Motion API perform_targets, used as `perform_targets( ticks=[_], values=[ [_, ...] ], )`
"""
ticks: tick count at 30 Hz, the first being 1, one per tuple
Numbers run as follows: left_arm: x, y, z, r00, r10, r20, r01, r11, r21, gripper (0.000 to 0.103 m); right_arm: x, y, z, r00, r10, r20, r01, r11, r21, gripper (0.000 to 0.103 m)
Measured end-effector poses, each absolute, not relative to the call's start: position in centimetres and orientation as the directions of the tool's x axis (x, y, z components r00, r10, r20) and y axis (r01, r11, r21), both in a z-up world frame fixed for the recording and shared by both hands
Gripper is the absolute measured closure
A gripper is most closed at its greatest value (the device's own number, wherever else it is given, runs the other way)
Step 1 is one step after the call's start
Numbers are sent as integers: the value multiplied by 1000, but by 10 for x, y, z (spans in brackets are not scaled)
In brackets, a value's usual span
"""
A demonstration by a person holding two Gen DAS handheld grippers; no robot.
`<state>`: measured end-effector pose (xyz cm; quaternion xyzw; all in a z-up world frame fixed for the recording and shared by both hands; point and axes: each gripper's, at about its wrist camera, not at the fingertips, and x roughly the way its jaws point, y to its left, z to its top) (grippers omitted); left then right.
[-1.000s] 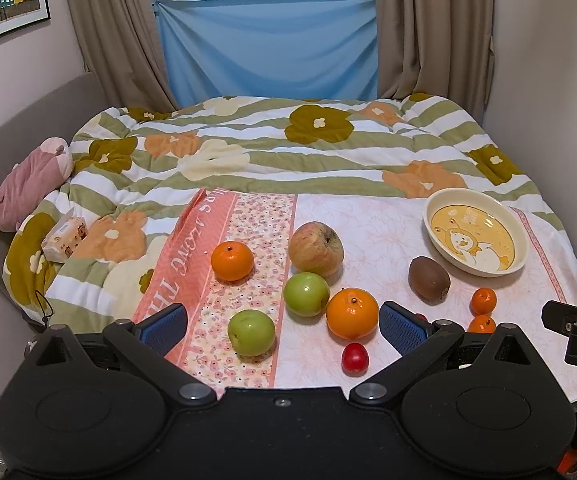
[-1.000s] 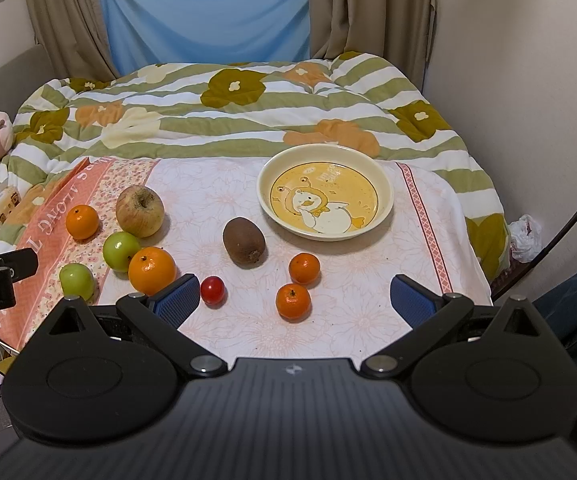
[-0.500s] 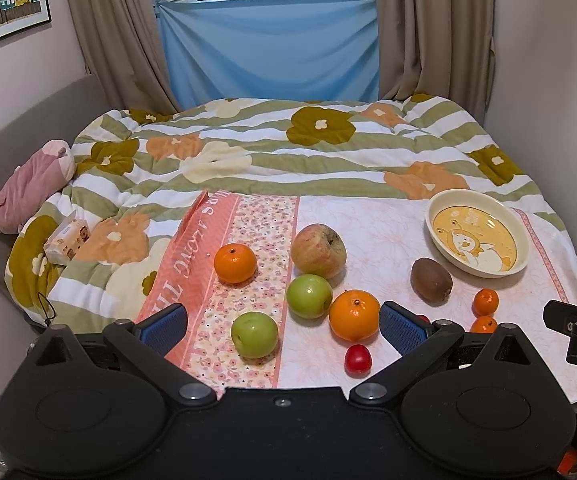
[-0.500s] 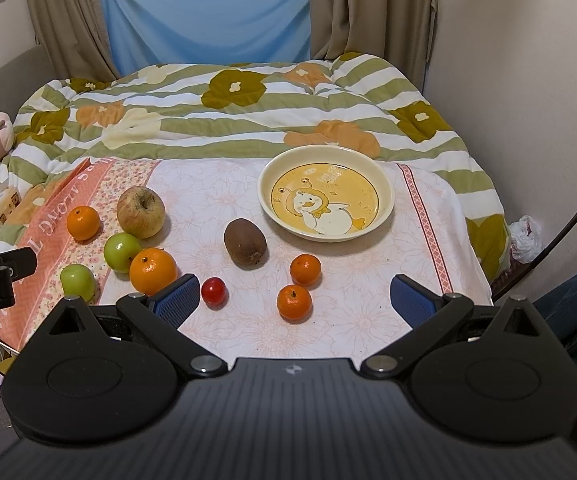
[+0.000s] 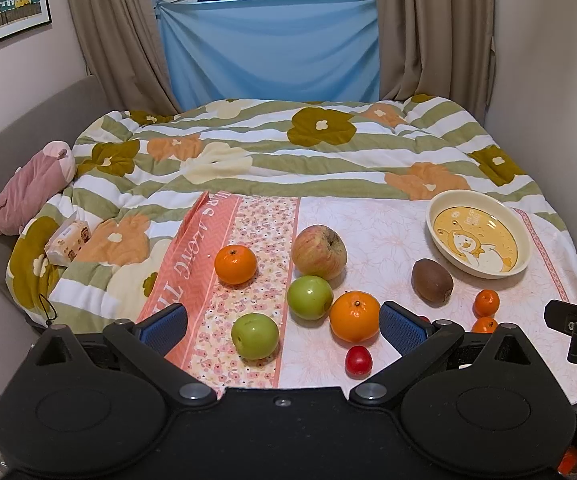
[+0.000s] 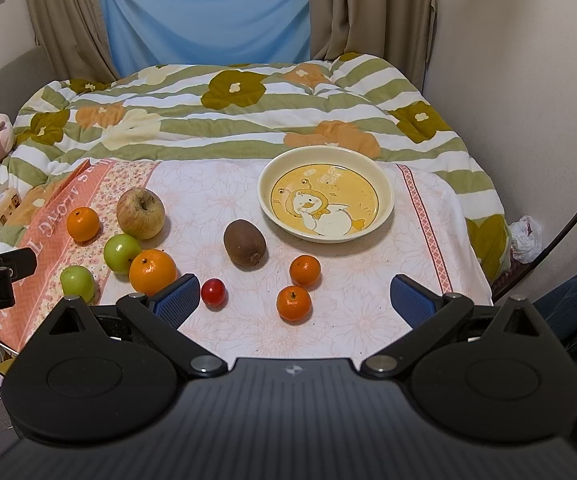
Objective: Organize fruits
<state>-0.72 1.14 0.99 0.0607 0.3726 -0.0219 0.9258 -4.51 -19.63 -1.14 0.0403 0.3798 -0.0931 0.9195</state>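
Both tools hang back at the near edge of the spread, nothing between their fingers: the left tool (image 5: 282, 328) is spread wide over the green apples, and the right tool (image 6: 295, 298) gapes just as wide above the two small tangerines. The fruit lies scattered on a floral cloth (image 6: 216, 196) laid over the bed's striped quilt (image 6: 248, 120). At the left sit a big russet apple (image 5: 319, 252), an orange (image 5: 235, 264), two green apples (image 5: 309, 297) (image 5: 255, 336) and a larger orange (image 5: 354, 316) touching the farther green one. A cherry tomato (image 6: 213, 292) lies near the front, a kiwi (image 6: 245, 248) mid-cloth, and the tangerines (image 6: 305, 270) (image 6: 294, 303) sit just beside each other. The duck-printed bowl (image 6: 384, 184) (holding no fruit) waits on the right, apart from it all.
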Motion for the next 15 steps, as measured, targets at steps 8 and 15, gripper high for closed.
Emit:
perform_targets(
  ticks=[8,15],
  values=[
    [-7,14,13,728,14,-686,81,991,106,0,-41,-196,-7,714,-119,-690,182,983,18,0],
    [-6,20,10,735,57,-676,41,991,128,0,-25,-196,-6,731,-11,-682,86,993,75,0]
  ],
)
